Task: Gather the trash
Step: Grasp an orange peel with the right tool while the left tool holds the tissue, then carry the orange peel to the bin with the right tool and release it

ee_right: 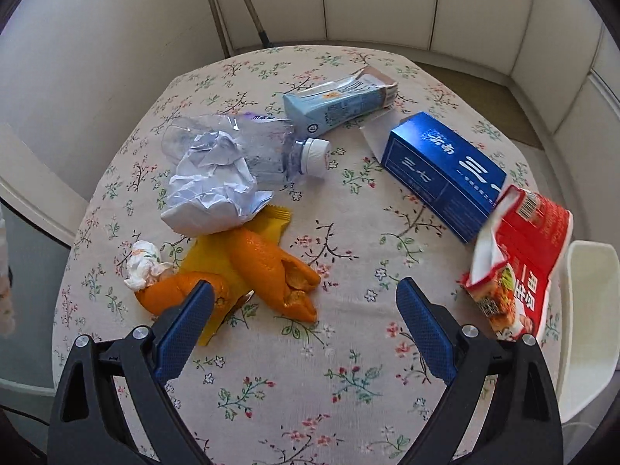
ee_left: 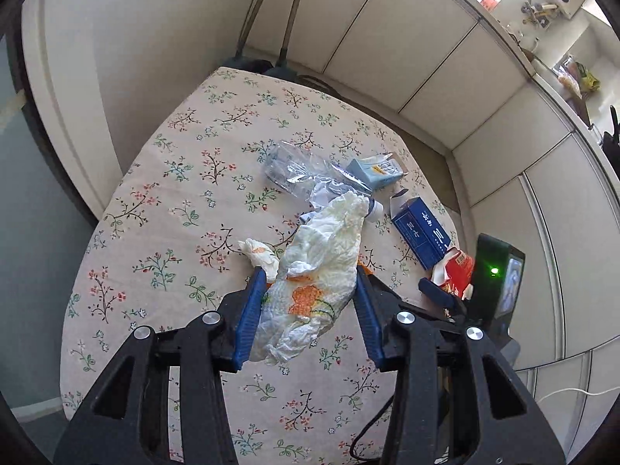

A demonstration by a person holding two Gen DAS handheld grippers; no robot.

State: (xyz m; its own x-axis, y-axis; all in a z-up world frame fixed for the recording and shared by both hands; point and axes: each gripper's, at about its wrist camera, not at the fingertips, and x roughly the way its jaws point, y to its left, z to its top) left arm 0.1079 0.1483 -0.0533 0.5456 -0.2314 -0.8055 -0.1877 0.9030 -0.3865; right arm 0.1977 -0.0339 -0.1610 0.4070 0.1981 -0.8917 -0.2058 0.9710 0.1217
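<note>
My left gripper (ee_left: pixel 310 271) is shut on a crumpled white napkin (ee_left: pixel 329 232) with an orange flower print, held above the table. My right gripper (ee_right: pixel 305 286) stands open over the table, with nothing between its fingers. Just beyond its tips lie orange peels (ee_right: pixel 267 267) on a yellow wrapper (ee_right: pixel 271 221). A small tissue wad (ee_right: pixel 143 263) lies left of them. Behind sit a crumpled white paper ball (ee_right: pixel 213 186) and a crushed clear bottle (ee_right: pixel 271 147).
A light blue carton (ee_right: pixel 337 104), a dark blue box (ee_right: pixel 441 170) and a torn red packet (ee_right: pixel 519 255) lie at the back and right of the flowered tablecloth (ee_right: pixel 310 368). A white plastic object (ee_right: pixel 589 310) stands past the right edge. Pale cupboard panels (ee_left: pixel 426 58) surround the table.
</note>
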